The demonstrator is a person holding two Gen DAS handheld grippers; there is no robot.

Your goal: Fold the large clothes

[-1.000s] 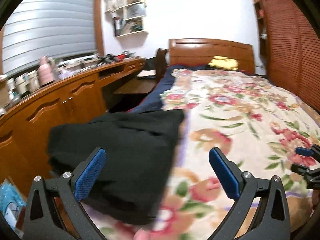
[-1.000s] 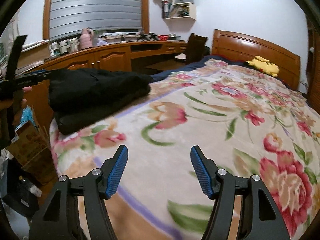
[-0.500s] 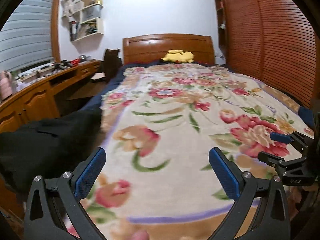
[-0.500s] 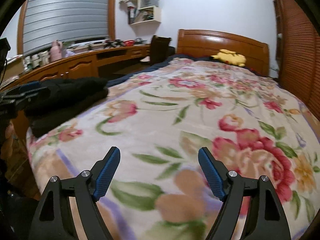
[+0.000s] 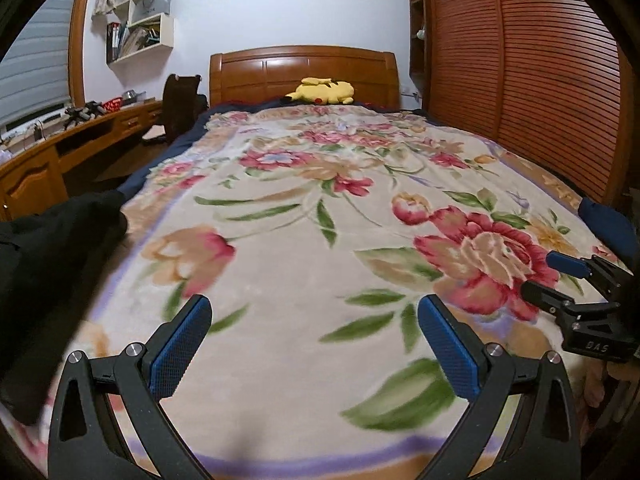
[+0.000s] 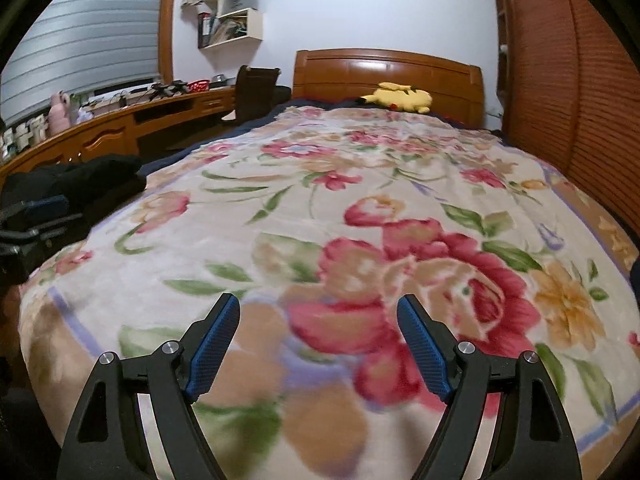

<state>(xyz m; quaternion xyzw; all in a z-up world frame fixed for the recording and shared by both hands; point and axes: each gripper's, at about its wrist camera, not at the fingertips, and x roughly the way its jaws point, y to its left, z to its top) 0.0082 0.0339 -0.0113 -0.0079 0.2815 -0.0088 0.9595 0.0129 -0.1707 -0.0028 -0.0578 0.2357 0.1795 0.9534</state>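
A folded black garment (image 5: 44,264) lies at the near left corner of the floral bed blanket (image 5: 320,216); in the right wrist view the same black garment (image 6: 80,184) sits at the left edge. My left gripper (image 5: 316,320) hovers open over the blanket's near end, nothing between its blue pads, the garment well to its left. My right gripper (image 6: 318,322) is open too, empty, above a large red flower. The right gripper (image 5: 560,280) also shows at the right edge of the left wrist view, and the left gripper (image 6: 36,216) at the left edge of the right wrist view.
A yellow plush toy (image 5: 324,91) rests by the wooden headboard (image 5: 304,72). A long wooden desk (image 6: 120,132) with clutter and a dark chair (image 6: 256,92) run along the left. Slatted wardrobe doors (image 5: 520,92) line the right side. Wall shelves (image 5: 140,28) hang above.
Both views have swung right, from the black garment toward the middle of the bed. The garment slid to the left edge. The right jaws stand a little wider than a second ago.
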